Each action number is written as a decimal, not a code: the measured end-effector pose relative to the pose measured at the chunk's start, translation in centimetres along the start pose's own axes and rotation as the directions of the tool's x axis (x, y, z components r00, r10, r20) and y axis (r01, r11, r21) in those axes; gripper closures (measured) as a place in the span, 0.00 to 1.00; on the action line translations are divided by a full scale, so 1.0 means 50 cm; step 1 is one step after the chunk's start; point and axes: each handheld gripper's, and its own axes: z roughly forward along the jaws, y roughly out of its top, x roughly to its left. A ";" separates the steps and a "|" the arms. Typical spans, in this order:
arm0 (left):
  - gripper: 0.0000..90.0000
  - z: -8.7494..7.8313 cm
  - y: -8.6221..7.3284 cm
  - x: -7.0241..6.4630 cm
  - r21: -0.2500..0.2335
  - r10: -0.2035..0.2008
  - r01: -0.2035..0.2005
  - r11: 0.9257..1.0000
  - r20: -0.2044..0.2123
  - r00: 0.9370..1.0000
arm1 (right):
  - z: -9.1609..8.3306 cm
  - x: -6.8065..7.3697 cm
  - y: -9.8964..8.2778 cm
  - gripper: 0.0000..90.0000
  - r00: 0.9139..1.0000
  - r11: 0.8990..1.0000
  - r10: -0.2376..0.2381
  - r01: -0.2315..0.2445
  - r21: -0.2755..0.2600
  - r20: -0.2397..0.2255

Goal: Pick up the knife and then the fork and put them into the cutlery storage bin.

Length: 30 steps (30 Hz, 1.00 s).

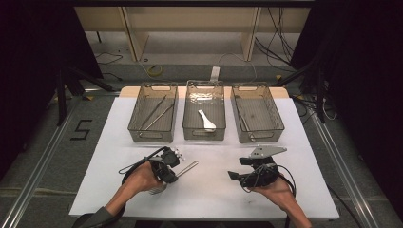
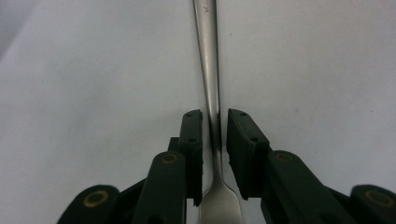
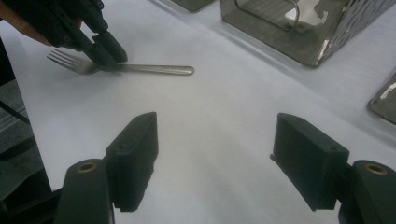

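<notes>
Lying flat on the white table (image 1: 223, 190), a metal fork (image 1: 186, 168) has its handle pointing toward the three baskets, and the left gripper (image 1: 175, 176) is set down over its neck. In the left gripper view the fork's (image 2: 211, 93) slim handle runs straight up between the two black jaws, which stand close on either side of it just above where the neck widens into the head; a thin gap shows beside the handle on the right-hand jaw, so whether the pads actually press the metal cannot be told. The right gripper view shows the fork (image 3: 140, 68) from the side, tines toward the person's hand, with the left gripper (image 3: 108, 55) down on it near the tines.

The right gripper (image 1: 235, 175) sits low over the table, well apart from the fork, its jaws spread wide with nothing between them; the right gripper view shows bare table between its fingers (image 3: 133, 156).

Farther back stand three grey mesh baskets in a row: the left basket (image 1: 135, 116) holds long metal utensils, the middle basket (image 1: 187, 116) a white spoon (image 1: 206, 120), and the right basket (image 1: 278, 116) something thin and dark.
</notes>
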 end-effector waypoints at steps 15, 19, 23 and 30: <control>0.91 0.007 0.006 -0.004 0.012 0.021 -0.021 1.000 -0.004 1.000 | 0.000 0.001 0.001 0.36 1.000 1.000 0.001 -0.001 -0.001 0.002; 0.92 0.006 0.005 -0.005 0.003 0.038 -0.038 0.999 -0.008 0.999 | 0.000 0.002 0.001 0.36 1.000 1.000 -0.001 0.001 0.000 0.002; 0.92 0.001 0.004 -0.004 -0.008 0.046 -0.046 0.999 -0.003 0.999 | 0.000 0.003 0.002 0.36 1.000 1.000 -0.002 0.002 -0.002 -0.004; 0.93 -0.019 0.005 -0.006 -0.032 0.057 -0.056 0.998 0.031 0.998 | 0.003 0.011 0.005 0.37 1.000 1.000 -0.012 0.012 -0.008 -0.018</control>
